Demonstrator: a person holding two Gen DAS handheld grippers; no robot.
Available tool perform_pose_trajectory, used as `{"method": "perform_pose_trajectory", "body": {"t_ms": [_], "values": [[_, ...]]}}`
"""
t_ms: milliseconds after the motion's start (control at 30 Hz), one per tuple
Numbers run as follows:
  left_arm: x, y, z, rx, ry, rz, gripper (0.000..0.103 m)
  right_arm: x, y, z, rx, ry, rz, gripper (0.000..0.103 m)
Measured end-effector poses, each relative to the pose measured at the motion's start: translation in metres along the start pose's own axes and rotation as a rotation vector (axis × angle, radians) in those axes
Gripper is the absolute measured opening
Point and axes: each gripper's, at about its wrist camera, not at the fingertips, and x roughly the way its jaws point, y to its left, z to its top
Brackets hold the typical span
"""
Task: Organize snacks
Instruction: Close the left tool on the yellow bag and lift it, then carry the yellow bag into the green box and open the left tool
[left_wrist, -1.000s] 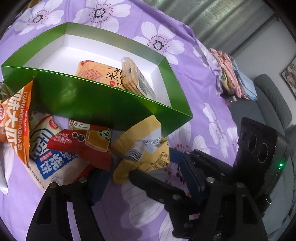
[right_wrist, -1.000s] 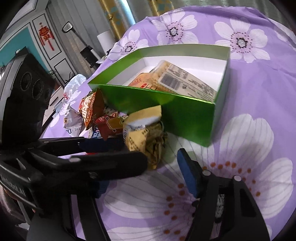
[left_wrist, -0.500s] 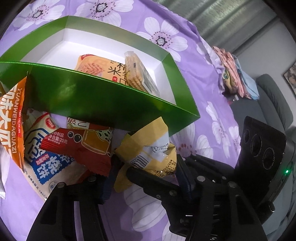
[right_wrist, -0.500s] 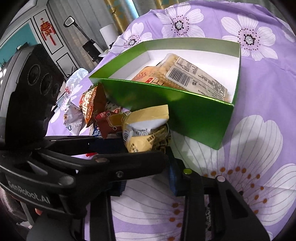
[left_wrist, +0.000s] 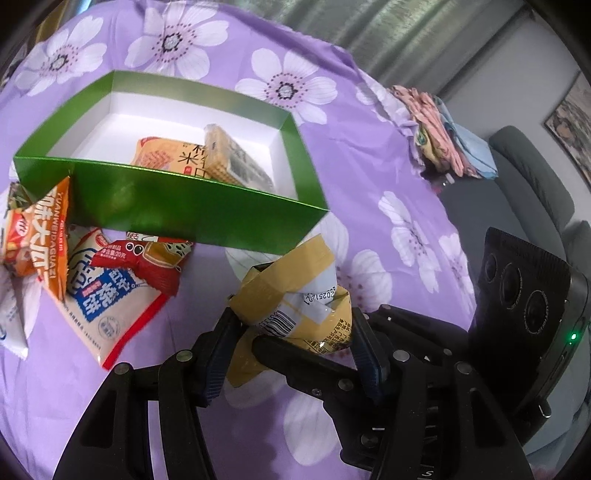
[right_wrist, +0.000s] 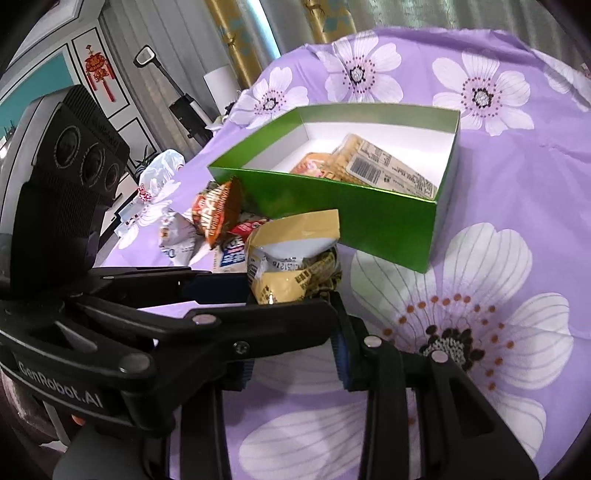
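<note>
Left wrist view: both claws, left gripper (left_wrist: 291, 343) and right gripper (right_wrist: 293, 363), clench the yellow packet (left_wrist: 295, 295) just before the green box (left_wrist: 177, 210); lift clear of its near wall together.

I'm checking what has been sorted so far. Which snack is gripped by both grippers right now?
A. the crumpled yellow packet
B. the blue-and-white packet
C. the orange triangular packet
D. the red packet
A: the crumpled yellow packet sits pinched between the pads of the left gripper and the right gripper, in front of the green box.
</note>
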Motion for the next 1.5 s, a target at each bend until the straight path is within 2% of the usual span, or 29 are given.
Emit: {"method": "perform_pose_trajectory", "body": {"t_ms": [167, 467, 933, 1200, 1500], "values": [[-0.013, -0.011, 0.001, 0.028, -0.027, 0.004, 0.059, -0.014, 0.01, 0.002, -0.024, -0.03, -0.002, 0.035], [-0.036, -0.02, 0.017, 0.07, -0.103, 0.01, 0.059, -0.029, 0.024, 0.027, -0.091, -0.096, -0.008, 0.035], [-0.044, -0.007, 0.067, 0.101, -0.172, 0.015, 0.059, -0.017, 0.018, 0.078, -0.139, -0.156, -0.021, 0.035], [-0.029, 0.011, 0.092, 0.084, -0.164, 0.023, 0.059, 0.006, 0.007, 0.102, -0.147, -0.143, -0.03, 0.035], [-0.004, 0.031, 0.102, 0.05, -0.129, 0.04, 0.059, 0.033, -0.004, 0.11, -0.117, -0.103, -0.039, 0.036]]}}
